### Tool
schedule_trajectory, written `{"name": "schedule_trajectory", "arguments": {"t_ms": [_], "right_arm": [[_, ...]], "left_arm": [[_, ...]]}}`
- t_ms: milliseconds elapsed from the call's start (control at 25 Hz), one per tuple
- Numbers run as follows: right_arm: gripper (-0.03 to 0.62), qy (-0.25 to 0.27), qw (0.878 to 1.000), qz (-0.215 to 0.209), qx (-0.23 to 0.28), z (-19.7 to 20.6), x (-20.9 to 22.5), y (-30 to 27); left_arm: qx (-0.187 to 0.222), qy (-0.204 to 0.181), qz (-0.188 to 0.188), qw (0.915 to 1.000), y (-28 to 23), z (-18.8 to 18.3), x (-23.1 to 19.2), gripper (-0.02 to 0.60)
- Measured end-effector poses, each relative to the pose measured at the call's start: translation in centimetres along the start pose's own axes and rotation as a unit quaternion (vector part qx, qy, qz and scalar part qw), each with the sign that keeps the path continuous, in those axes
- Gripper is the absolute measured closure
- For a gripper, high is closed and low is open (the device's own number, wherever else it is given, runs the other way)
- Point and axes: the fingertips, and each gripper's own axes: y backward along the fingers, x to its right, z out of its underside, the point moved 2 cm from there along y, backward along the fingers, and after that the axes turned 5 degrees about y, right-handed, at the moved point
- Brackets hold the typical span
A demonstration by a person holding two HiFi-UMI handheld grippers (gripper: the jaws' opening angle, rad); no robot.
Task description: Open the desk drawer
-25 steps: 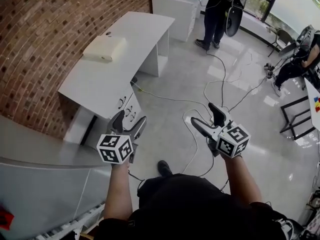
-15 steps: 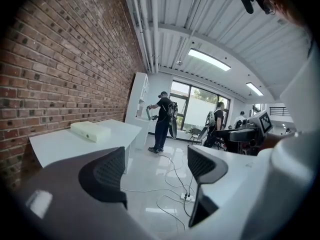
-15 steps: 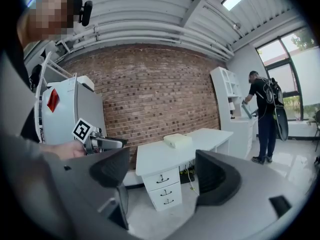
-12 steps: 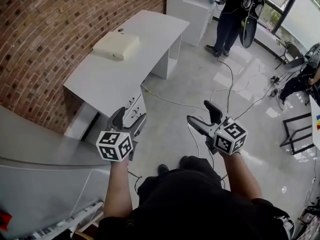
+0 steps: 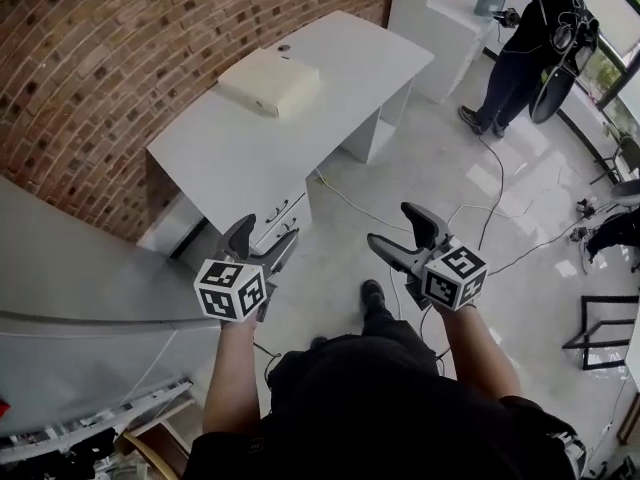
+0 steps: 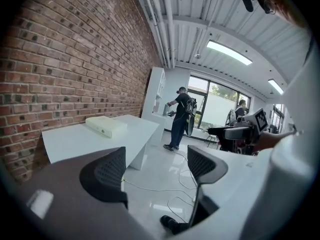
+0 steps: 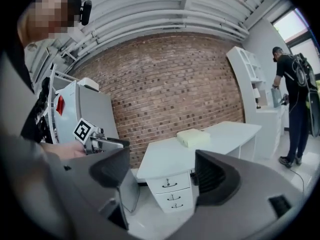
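Note:
The white desk (image 5: 250, 143) stands against the brick wall, with a stack of three drawers (image 5: 282, 214) at its near end, all closed. In the right gripper view the drawers (image 7: 172, 191) with dark handles show between the jaws, still some distance off. My left gripper (image 5: 265, 233) is open and empty, held in the air just in front of the drawer stack. My right gripper (image 5: 390, 225) is also open and empty, over the floor to the right. The left gripper view looks along the desk top (image 6: 85, 140); its gripper (image 6: 156, 169) holds nothing.
A cream box (image 5: 270, 80) lies on the desk. Cables (image 5: 345, 196) run across the glossy floor. A person in black (image 5: 528, 38) stands at a white counter far right. A grey cabinet (image 5: 80, 298) is close at my left. A black frame (image 5: 600, 330) stands at right.
The desk and its drawers have come closer and shifted right in the head view as I step forward. Both grippers stay open and level.

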Motion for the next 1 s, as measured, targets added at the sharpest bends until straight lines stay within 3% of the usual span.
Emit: {"name": "schedule_trajectory", "arguments": {"t_ms": [200, 360, 760, 1000], "right_arm": [[0.22, 0.02, 0.997, -0.066, -0.034, 0.8, 6.7, -4.3], [0.22, 0.065, 0.983, -0.142, -0.095, 4.7, 8.2, -8.1], [0.22, 0.114, 0.956, -0.241, -0.119, 5.9, 0.7, -16.1], [0.22, 0.121, 0.936, -0.279, -0.176, 10.4, -2.5, -18.9]], "left_arm": [[0.008, 0.045, -0.034, 0.9984, -5.3, -1.0, -0.7, 0.192], [0.046, 0.078, -0.062, 0.994, -8.1, -1.4, -1.6, 0.192], [0.036, 0.112, -0.105, 0.9874, -4.7, 4.8, -5.4, 0.193], [0.04, 0.175, -0.146, 0.9729, -2.1, 10.1, -8.1, 0.198]]}}
